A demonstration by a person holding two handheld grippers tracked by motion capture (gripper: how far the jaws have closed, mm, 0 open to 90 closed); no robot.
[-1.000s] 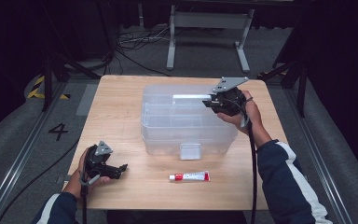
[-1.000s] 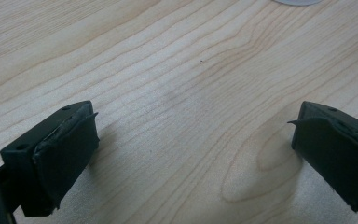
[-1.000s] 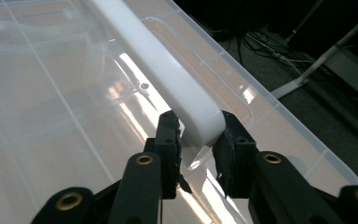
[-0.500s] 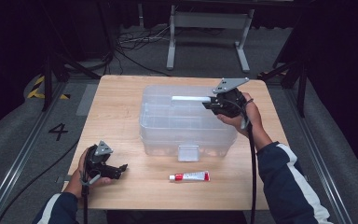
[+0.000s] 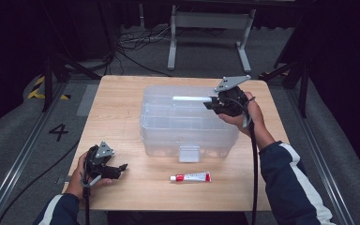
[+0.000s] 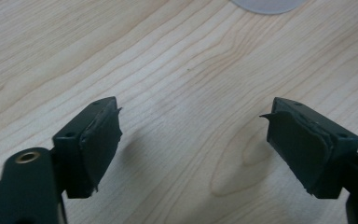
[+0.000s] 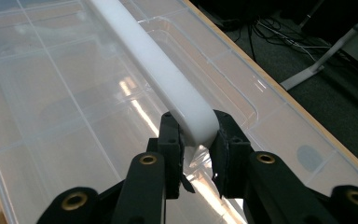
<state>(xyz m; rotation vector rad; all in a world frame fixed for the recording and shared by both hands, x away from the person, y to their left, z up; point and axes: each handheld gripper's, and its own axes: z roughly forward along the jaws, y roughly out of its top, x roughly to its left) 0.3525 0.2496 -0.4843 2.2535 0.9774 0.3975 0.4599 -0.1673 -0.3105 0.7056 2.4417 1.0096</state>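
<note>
While we hold the box by its handle, these are the points we watch:

Right gripper (image 7: 193, 154): our jaws are clamped on the end of the white handle (image 7: 158, 74), pads pressing on both of its sides; in the high view the right gripper (image 5: 214, 104) sits over the right rear of the clear plastic box (image 5: 187, 123).

Left gripper (image 6: 193, 144): our jaws have just been closing a little, yet they stand well apart with nothing between them but bare wood; in the high view the left gripper (image 5: 117, 169) rests low on the table (image 5: 122, 108), well to the front left of the box.

Box: it stands in the middle of the table, lid on, its front latch (image 5: 189, 153) facing us.

Tube (image 5: 191, 176): a small red-and-white tube lies flat just in front of the box, near the latch, apart from both grippers.

Risk, slip: we judge that our grip is at the very tip of the handle, so a pull could let the smooth plastic slide out of the pads.

Risk, tilt: lifting from one end only could tip the box or drag it across the wood toward the tube.

Risk, lid: we cannot tell whether the latch is fastened; if it is loose, a lift by the handle might raise the lid alone.
</note>
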